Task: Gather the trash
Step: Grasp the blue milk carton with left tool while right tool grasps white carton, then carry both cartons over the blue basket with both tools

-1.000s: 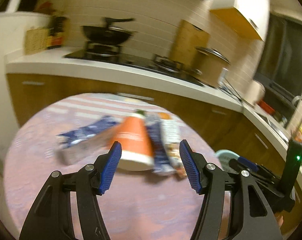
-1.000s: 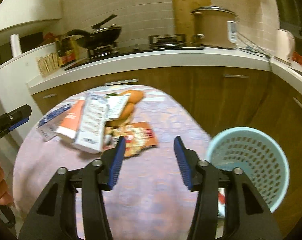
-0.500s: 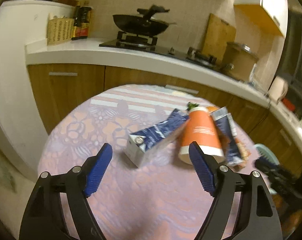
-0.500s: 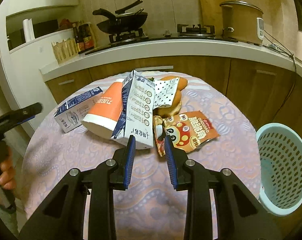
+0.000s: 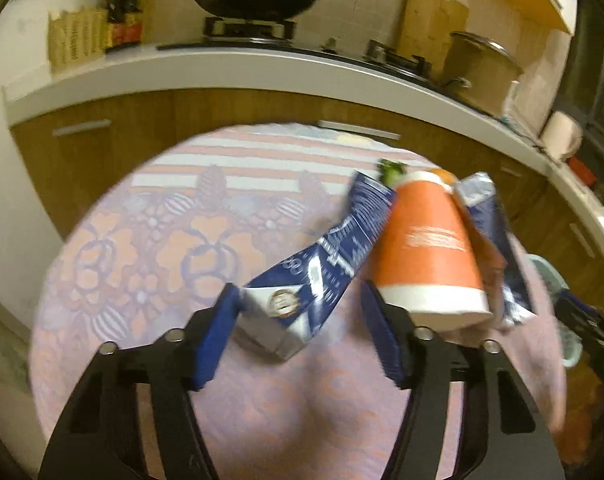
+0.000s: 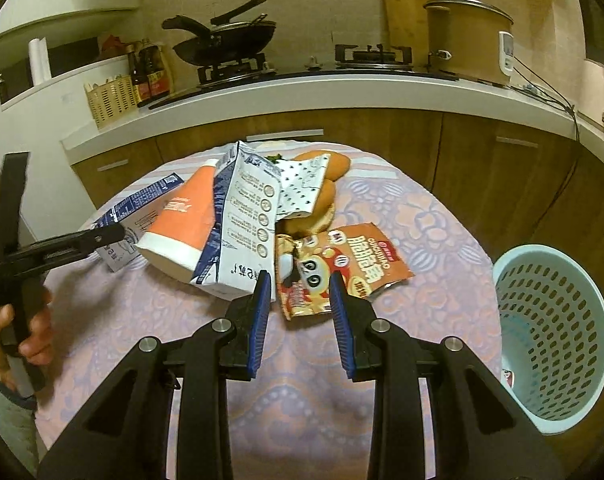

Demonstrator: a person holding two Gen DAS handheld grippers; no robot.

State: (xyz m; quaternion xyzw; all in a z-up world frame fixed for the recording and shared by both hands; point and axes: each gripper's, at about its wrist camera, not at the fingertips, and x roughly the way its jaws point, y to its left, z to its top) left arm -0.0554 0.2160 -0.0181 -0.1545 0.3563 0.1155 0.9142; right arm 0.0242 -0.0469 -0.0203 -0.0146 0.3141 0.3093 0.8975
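Left wrist view: blue carton (image 5: 322, 264) lying on its side on the round table (image 5: 150, 240), near end between the spread fingers of the left gripper (image 5: 302, 332); left pad touching the carton's end, right pad clear of it, jaws apart and not clamped. Orange cup (image 5: 426, 256) on its side just beside the carton, rim toward the camera, touching it along one flank. Second carton (image 5: 498, 240) propped against the cup's far side. View blurred; fine print unreadable.

Right wrist view: snack packet (image 6: 342, 264) flat on the table (image 6: 442, 220), near edge between the fingers of the right gripper (image 6: 300, 304); jaws narrowly apart, pads not visibly pressing on the packet. White-and-blue carton (image 6: 242, 228) leaning on the orange cup (image 6: 182, 220), blue carton (image 6: 138, 208) behind and to the left. Spotted paper wrapper (image 6: 302, 188) over bread rolls (image 6: 322, 200) behind the packet. Left gripper (image 6: 102, 236) reaching the blue carton from the left, handle held in a hand (image 6: 26, 336). Pale blue basket (image 6: 554, 336) beside the table at right, well apart from the pile. Kitchen counter (image 6: 302, 92) behind, bearing a wok (image 6: 230, 40) and a rice cooker (image 6: 468, 36).
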